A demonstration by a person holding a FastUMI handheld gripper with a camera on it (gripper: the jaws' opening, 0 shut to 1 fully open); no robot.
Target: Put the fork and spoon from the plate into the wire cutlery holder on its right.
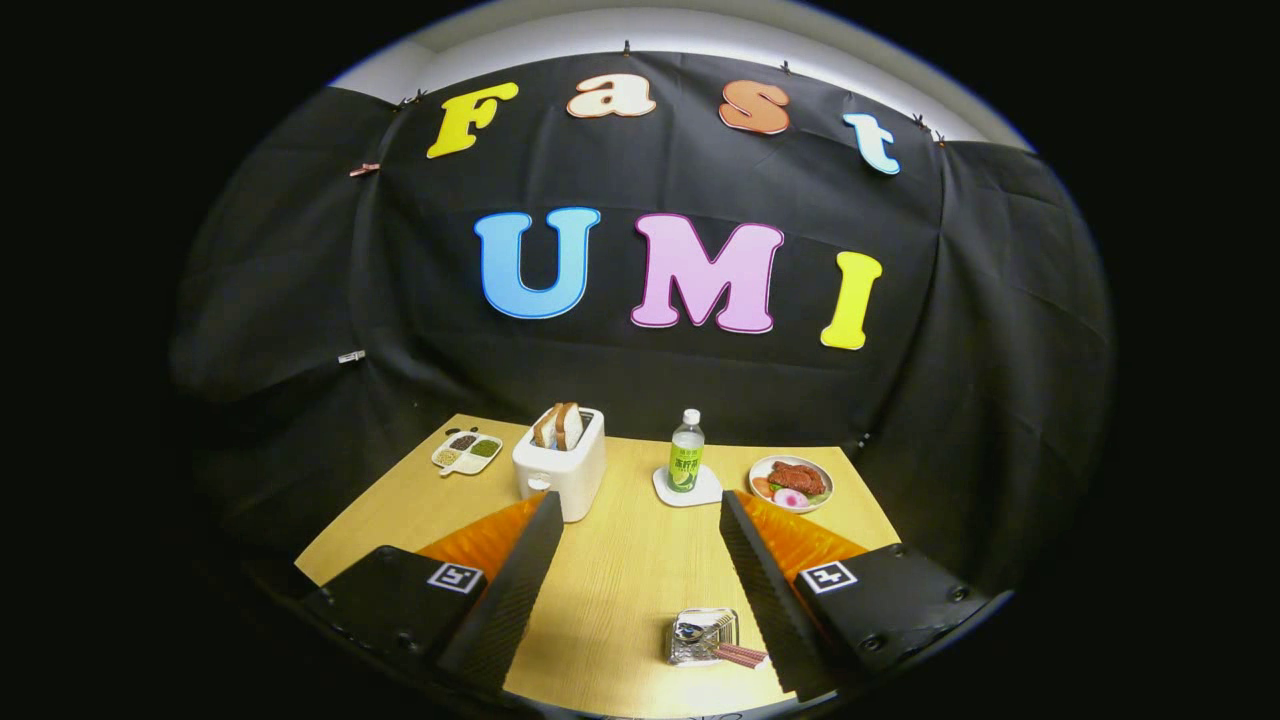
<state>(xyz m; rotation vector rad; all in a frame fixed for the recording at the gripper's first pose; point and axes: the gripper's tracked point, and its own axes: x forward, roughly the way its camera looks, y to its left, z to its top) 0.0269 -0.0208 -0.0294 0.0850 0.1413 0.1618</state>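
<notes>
The gripper [635, 580] hangs above a wooden surface [620, 560], its two fingers spread wide apart and holding nothing. Between the fingers, close to the right one and near the surface's near edge, sits the wire holder [703, 636]. A spoon [688, 631] appears to lie in or across it, and reddish handles [742, 655] jut out toward the right finger; whether one of these belongs to the fork cannot be told at this size, nor is the cutlery's plate clear to see.

Farther off stand a white toaster [561, 462] with bread, a green bottle [686, 451] on a coaster, a divided dish [467, 452] at far left and a food plate [791, 482] at far right.

By the look of it, the cutlery is already at the holder, so the step in hand is either a final check or a fresh approach. Doing it well likely means descending slowly and keeping the fingers open until a handle lies squarely between them. Gripping the handle, not the bowl, should also help, as should avoiding a knock to the light wire frame.
</notes>
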